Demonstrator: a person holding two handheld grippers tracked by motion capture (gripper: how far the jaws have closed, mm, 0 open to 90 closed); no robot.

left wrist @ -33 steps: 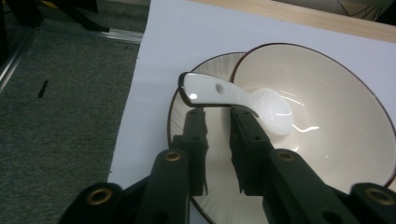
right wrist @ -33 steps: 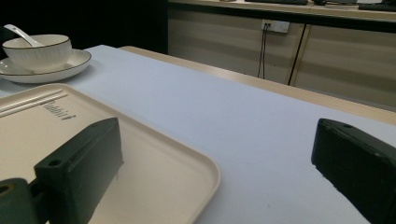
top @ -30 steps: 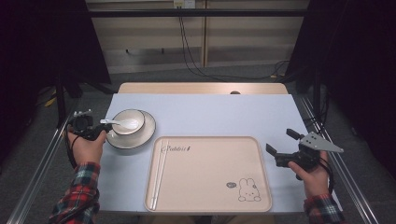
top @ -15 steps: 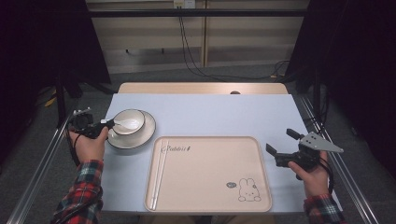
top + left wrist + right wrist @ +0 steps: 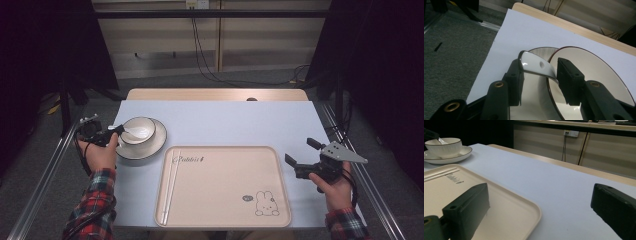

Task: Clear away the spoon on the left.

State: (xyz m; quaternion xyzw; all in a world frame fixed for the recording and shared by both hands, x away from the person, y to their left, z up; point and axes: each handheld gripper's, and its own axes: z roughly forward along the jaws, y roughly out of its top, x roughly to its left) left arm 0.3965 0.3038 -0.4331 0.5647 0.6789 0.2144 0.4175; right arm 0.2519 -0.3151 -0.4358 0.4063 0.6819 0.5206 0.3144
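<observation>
While the left gripper [image 5: 539, 82] sits at the left edge of the bowl, its two black jaws stand part-way open on either side of the white spoon [image 5: 536, 66] handle; the left jaw touches the handle's end, the right jaw stands just beside it, and whether the pads press on it cannot be told. The jaws have just been opening and then easing back a little, with the handle between them. The spoon runs from the jaws over the rim into the white bowl [image 5: 139, 131], its scoop end lying inside. The bowl stands upright on a white saucer [image 5: 150, 147] with a dark rim line, on the left part of the pale blue table top [image 5: 240, 122]. In the high view the left gripper [image 5: 112, 132] is held by a hand in a plaid sleeve at the table's left edge. Just beside the saucer, toward the middle, lies a cream tray [image 5: 225, 185] with a small rabbit drawing in its near right corner and a pair of pale chopsticks [image 5: 170, 187] along its left side. The right gripper [image 5: 302, 155] hovers off the tray's right edge, well apart from the bowl, its jaws wide apart with nothing between them; its own view shows the tray corner [image 5: 534, 212] below the left jaw.
</observation>
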